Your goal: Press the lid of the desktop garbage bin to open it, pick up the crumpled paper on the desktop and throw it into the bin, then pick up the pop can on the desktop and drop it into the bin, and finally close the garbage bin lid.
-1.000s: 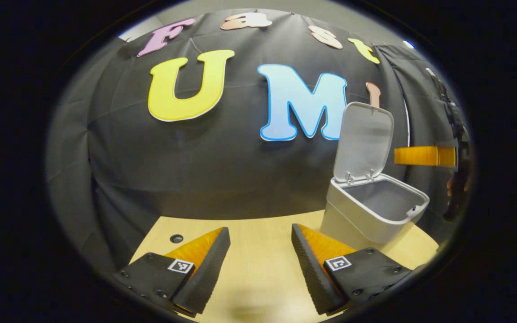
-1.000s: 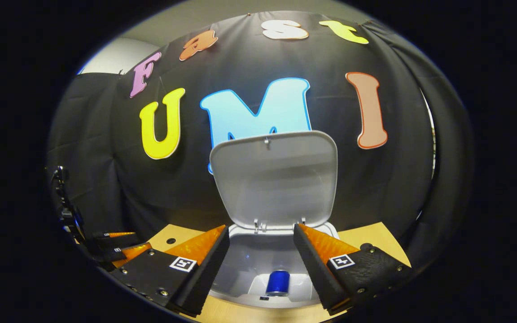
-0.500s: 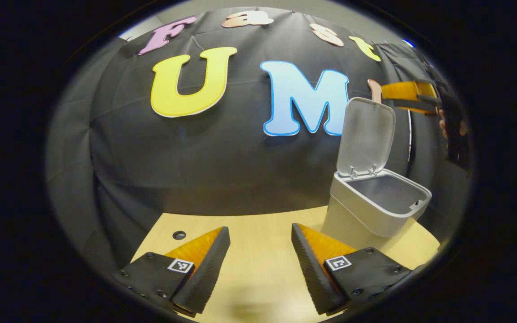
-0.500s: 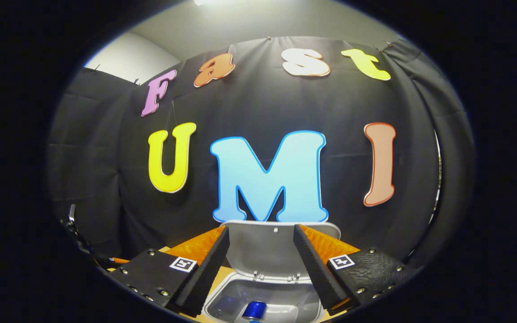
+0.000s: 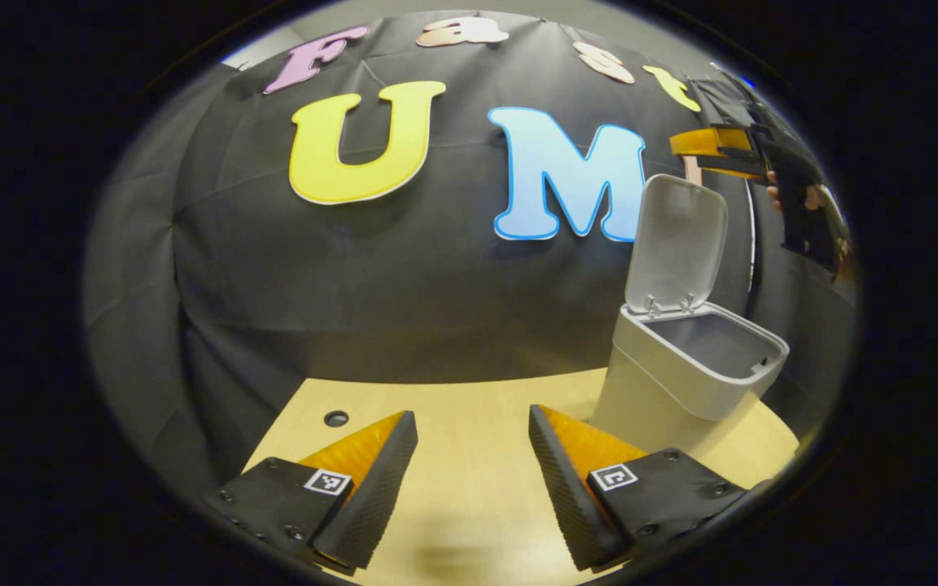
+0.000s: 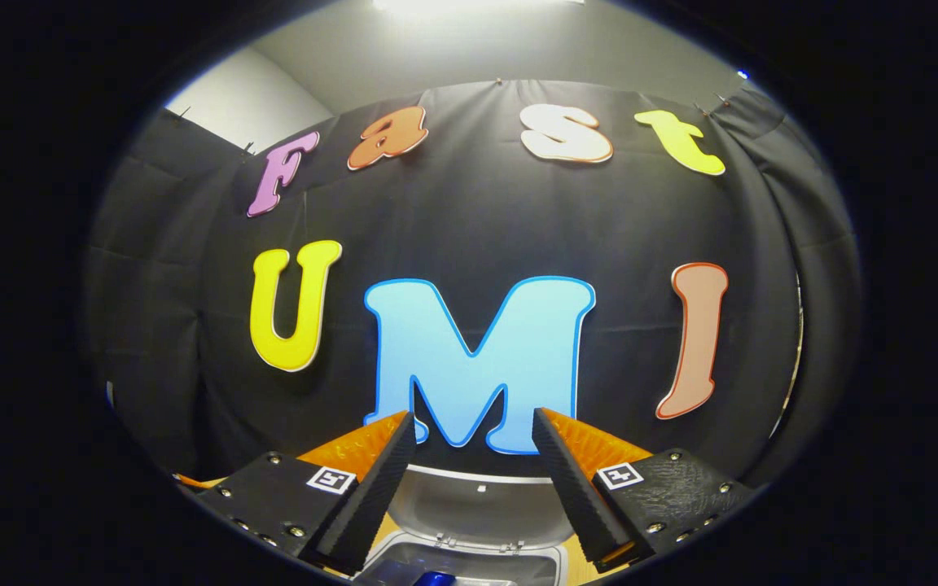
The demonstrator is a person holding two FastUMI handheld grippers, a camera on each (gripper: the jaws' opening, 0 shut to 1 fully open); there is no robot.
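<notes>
Garbage bin stands lid up; left gripper and right gripper gape empty.

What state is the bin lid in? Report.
Open. The lid stands upright on its hinges above the garbage bin, whose opening is uncovered.

Black cloth drapes the booth's back and sides, creased in folds. Below it lies a light wooden table with a small round hole at 7 o'clock. Above the cloth, a pale wall catches bright light at 12 o'clock.
</notes>
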